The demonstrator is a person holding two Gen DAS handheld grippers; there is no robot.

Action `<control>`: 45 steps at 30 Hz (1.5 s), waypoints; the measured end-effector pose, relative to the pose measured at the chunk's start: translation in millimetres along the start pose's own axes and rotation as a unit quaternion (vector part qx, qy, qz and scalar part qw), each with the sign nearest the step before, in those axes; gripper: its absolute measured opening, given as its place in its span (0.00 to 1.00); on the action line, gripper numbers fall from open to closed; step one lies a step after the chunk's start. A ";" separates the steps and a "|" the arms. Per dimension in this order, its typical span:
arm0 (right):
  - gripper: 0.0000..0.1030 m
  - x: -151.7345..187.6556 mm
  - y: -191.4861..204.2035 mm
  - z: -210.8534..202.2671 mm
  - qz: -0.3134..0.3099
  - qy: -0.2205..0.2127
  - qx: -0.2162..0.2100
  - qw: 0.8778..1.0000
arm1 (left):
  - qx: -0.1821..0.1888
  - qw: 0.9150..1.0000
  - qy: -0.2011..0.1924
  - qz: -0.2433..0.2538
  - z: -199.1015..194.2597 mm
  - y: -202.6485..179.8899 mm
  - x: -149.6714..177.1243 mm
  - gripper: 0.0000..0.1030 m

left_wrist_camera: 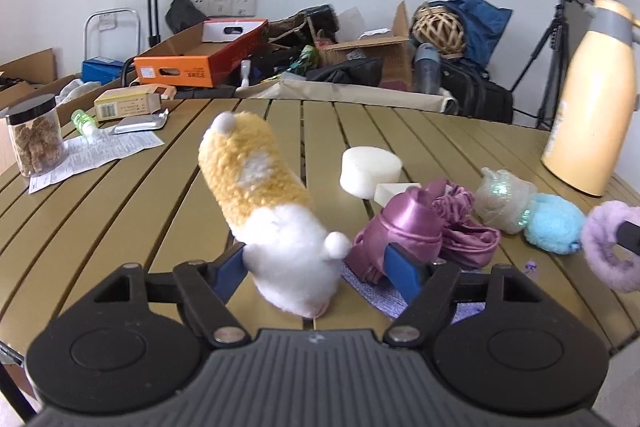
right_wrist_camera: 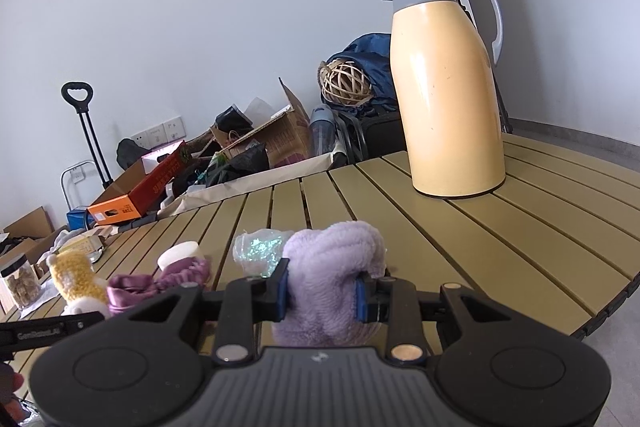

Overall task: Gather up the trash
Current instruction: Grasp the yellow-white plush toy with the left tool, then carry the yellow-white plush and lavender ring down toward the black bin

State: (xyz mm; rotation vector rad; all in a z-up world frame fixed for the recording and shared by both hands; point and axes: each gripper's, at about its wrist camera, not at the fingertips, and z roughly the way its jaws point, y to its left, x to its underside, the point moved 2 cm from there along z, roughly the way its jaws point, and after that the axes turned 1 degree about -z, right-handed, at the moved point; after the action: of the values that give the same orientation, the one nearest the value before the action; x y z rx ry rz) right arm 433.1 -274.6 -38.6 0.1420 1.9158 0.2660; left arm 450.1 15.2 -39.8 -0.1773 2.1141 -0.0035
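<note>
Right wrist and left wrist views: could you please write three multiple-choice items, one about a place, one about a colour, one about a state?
1. Where does the yellow jug stand?
A) on the slatted table
B) on the floor
C) inside a cardboard box
2. What colour is the fluffy piece in the right gripper?
A) green
B) lilac
C) red
3. How is the left gripper?
A) shut on the jug
B) out of view
C) open, with the plush toy between its jaws

Answers: A, its base rests on the slats; B, lilac pile fills the gripper; C, a gap shows beside the toy.
</note>
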 end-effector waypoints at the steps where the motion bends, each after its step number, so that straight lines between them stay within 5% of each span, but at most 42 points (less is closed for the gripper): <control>1: 0.29 -0.2 -0.7 0.0 0.000 0.000 0.001 1.000 | -0.002 1.000 0.003 -0.006 3.9 1.0 0.3 0.73; 12: 0.29 -1.4 -4.1 0.9 0.002 0.002 0.003 1.000 | 0.006 0.995 0.020 -0.098 19.8 34.7 1.0 0.45; 28: 0.29 -0.6 3.7 -6.4 -0.003 -0.006 -0.008 1.000 | -0.007 0.998 -0.034 -0.056 -14.1 30.8 -4.7 0.44; 37: 0.29 0.3 20.1 -38.4 -0.021 -0.015 -0.028 0.999 | 0.007 0.996 -0.085 -0.015 -77.6 16.3 7.8 0.44; 45: 0.29 16.6 36.1 -84.3 -0.037 -0.011 -0.047 0.998 | 0.032 0.995 -0.091 0.012 -139.3 16.9 37.5 0.44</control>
State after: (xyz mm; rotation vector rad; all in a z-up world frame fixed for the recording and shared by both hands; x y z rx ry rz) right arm 347.3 -245.6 -16.3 0.0110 1.8788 0.3018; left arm 310.4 17.6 0.0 -0.1103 1.9304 -0.0403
